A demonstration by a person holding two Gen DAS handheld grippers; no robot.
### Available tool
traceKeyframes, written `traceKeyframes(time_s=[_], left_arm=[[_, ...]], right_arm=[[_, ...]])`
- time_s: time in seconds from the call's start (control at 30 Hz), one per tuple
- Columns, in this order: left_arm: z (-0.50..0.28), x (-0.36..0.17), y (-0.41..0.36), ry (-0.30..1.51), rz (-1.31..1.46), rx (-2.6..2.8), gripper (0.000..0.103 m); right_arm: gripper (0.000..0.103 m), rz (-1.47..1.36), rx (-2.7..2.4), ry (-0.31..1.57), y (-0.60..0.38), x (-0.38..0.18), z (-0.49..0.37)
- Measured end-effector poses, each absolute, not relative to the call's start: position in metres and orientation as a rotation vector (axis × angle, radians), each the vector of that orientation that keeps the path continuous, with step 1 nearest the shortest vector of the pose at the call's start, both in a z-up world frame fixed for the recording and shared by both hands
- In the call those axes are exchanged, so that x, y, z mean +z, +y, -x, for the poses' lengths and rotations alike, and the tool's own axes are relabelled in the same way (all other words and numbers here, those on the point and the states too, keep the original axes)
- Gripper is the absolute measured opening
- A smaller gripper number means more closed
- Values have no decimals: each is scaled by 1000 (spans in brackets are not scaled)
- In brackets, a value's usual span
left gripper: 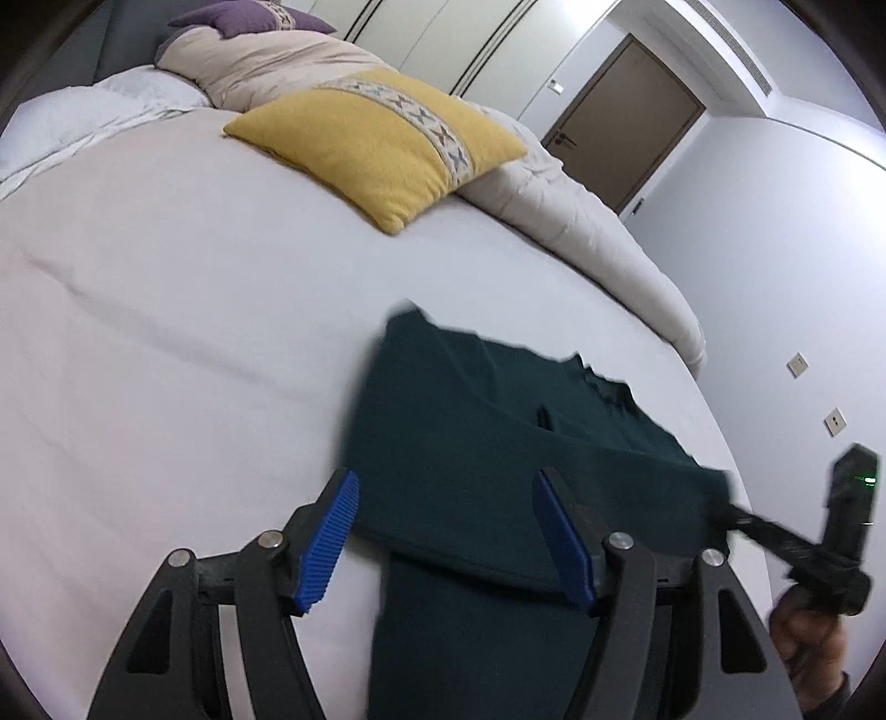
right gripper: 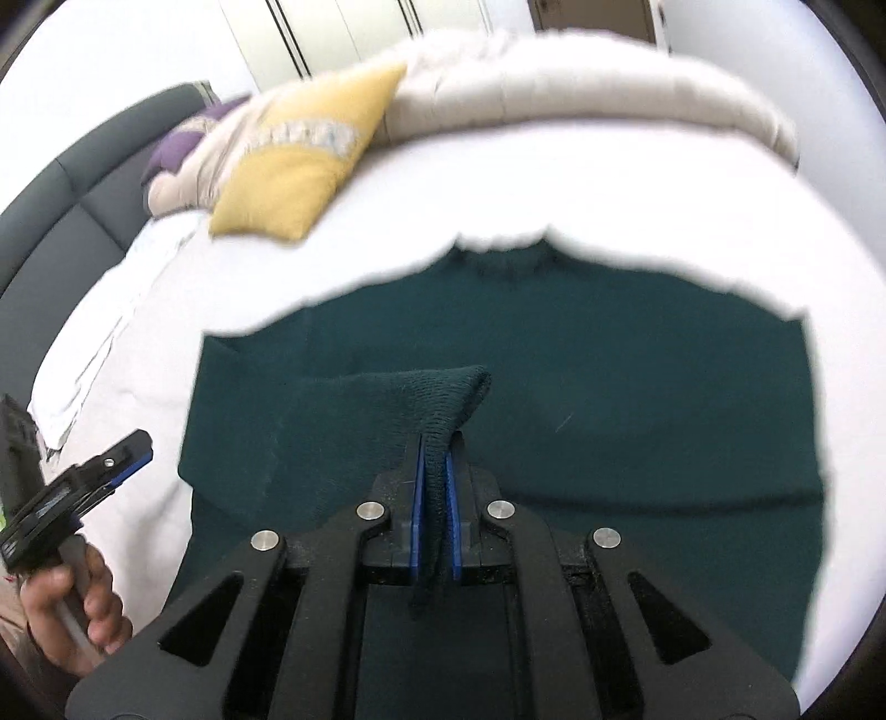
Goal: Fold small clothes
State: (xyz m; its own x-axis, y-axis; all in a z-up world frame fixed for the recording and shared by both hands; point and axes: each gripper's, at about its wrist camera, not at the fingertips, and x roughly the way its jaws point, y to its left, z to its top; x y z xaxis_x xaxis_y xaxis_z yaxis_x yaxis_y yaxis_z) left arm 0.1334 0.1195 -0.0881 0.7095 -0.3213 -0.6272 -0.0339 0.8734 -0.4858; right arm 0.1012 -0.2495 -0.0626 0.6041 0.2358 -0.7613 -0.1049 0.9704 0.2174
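A dark green knit sweater lies on the white bed sheet; it also shows spread out in the right wrist view. My left gripper is open, its blue pads on either side of the sweater's near folded edge, holding nothing. My right gripper is shut on a fold of the sweater, lifted above the garment. The right gripper appears in the left wrist view at the sweater's right edge. The left gripper appears in the right wrist view at far left.
A yellow cushion lies at the far side of the bed, with a beige duvet behind it and a purple cushion at the head. A grey headboard curves at left. A brown door stands beyond.
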Motion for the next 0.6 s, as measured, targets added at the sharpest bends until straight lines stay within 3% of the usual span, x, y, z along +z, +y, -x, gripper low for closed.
traceKeyframes(time_s=[0.13,0.43,0.53,0.57,0.6], left_arm=[[-163,-87,113,780,437,-147,79],[-244,-125,76,956,275,-86,77],[-256,-137,70,983,252,-72,54],[-256,-137,69,977,253,-75,35],[-256,-138,69,982,258,-83,25]], right_arm=[[6,-156,152,875,-297,-44,-124],[6,-218,74,985,-363,-119,-165],[6,-242,77,984,-368,-127,-167],[6,-242,80,984,-370,-127,-168],[6,-238,81,985,-369,-126,-167]])
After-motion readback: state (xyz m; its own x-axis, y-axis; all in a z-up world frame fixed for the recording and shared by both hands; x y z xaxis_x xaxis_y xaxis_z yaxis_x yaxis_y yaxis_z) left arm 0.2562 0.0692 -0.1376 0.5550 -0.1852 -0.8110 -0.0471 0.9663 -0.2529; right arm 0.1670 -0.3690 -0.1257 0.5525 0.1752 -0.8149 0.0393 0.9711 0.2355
